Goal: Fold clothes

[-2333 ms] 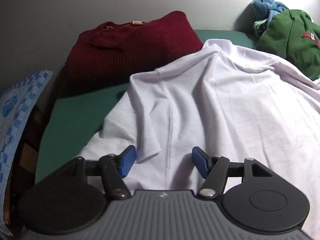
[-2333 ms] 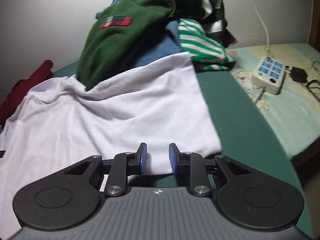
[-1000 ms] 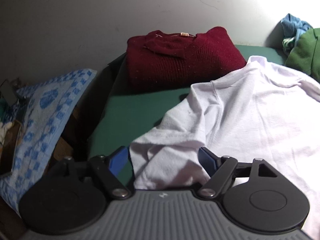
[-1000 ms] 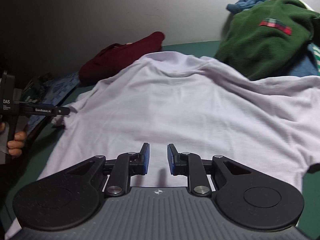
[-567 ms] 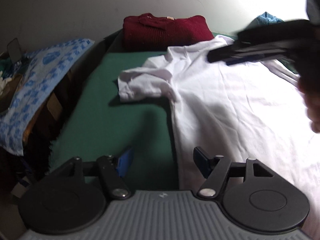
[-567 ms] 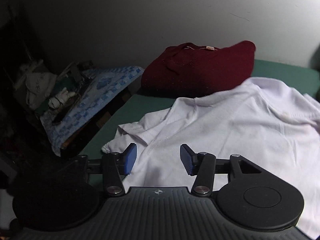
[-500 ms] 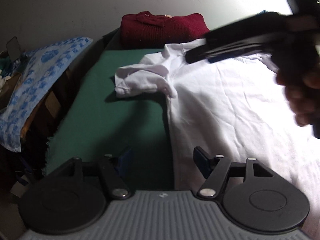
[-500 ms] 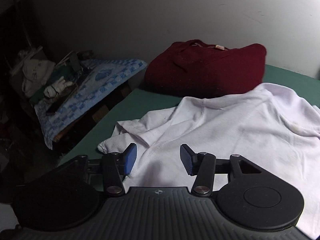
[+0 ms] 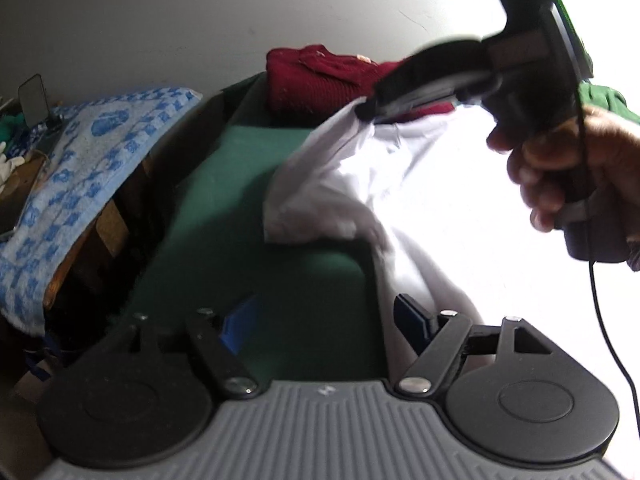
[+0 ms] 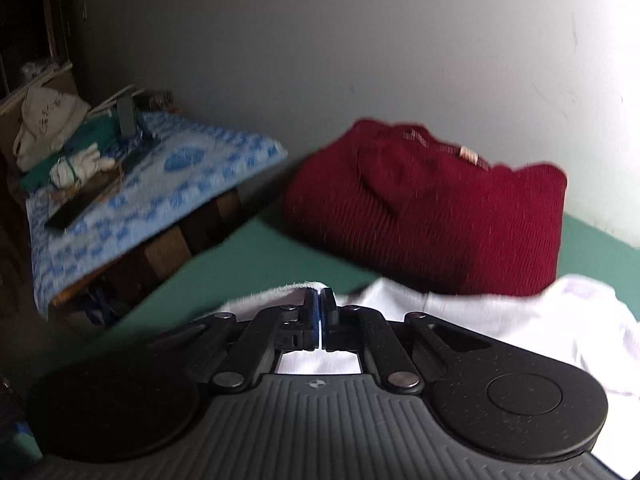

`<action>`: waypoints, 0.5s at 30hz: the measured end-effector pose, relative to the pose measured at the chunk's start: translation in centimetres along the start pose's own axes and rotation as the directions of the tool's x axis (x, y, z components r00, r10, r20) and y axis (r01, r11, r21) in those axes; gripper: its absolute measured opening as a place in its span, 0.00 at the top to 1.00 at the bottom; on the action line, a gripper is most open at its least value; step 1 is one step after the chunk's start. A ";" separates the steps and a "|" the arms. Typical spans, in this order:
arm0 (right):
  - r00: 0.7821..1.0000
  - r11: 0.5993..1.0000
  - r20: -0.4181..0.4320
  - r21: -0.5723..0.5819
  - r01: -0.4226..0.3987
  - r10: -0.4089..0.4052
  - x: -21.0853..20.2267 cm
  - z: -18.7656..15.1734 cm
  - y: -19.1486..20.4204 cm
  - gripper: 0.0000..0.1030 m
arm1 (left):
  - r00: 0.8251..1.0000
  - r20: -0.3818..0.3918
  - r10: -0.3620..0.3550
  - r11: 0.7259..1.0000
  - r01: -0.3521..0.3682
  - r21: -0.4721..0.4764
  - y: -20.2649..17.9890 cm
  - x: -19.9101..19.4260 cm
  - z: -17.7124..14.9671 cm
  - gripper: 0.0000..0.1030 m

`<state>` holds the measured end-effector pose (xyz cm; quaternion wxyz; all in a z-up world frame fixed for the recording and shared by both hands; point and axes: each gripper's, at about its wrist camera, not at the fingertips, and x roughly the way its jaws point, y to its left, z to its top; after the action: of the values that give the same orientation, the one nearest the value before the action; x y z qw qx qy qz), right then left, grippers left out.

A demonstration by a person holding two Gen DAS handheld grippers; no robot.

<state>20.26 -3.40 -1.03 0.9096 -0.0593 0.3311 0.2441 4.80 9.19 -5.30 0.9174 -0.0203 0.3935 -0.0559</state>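
A white T-shirt (image 9: pixel 440 208) lies spread on the green bed surface (image 9: pixel 240 220). In the left wrist view a hand (image 9: pixel 560 176) holds my right gripper (image 9: pixel 366 111), which pinches the shirt's left sleeve and lifts it off the surface. The right wrist view shows that gripper (image 10: pixel 320 312) shut, with the white sleeve edge (image 10: pixel 280 292) caught between its blue pads. My left gripper (image 9: pixel 326 320) hovers low at the shirt's near side edge. Its jaws are opening and grip nothing; the shirt's edge runs just inside its right finger (image 9: pixel 412 320).
A folded maroon sweater (image 10: pixel 420 208) sits against the wall behind the shirt. A blue patterned cloth (image 9: pixel 80 160) covers a cluttered stand beside the bed at the left, across a dark gap. A green garment (image 9: pixel 600 96) peeks in at the far right.
My right gripper has shut on the sleeve and raised it off the green surface. The left gripper has shifted a little along the shirt's edge and stayed open.
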 end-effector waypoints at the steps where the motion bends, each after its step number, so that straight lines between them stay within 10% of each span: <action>1: 1.000 1.000 0.013 -0.003 0.000 0.000 0.0 0.8 -0.1 0.99 | 1.000 0.010 0.003 1.000 -0.003 -0.003 0.2 0.5 0.5 0.24; 15: 0.984 0.986 0.066 -0.009 -0.164 0.164 3.2 5.4 -0.2 0.99 | 0.978 0.048 -0.205 0.938 0.210 -0.275 5.6 7.4 5.3 0.23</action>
<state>25.55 -0.78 1.16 0.8968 -0.0254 0.3040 0.3205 14.20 13.83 -7.41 0.8980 -0.1909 0.3846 -0.0960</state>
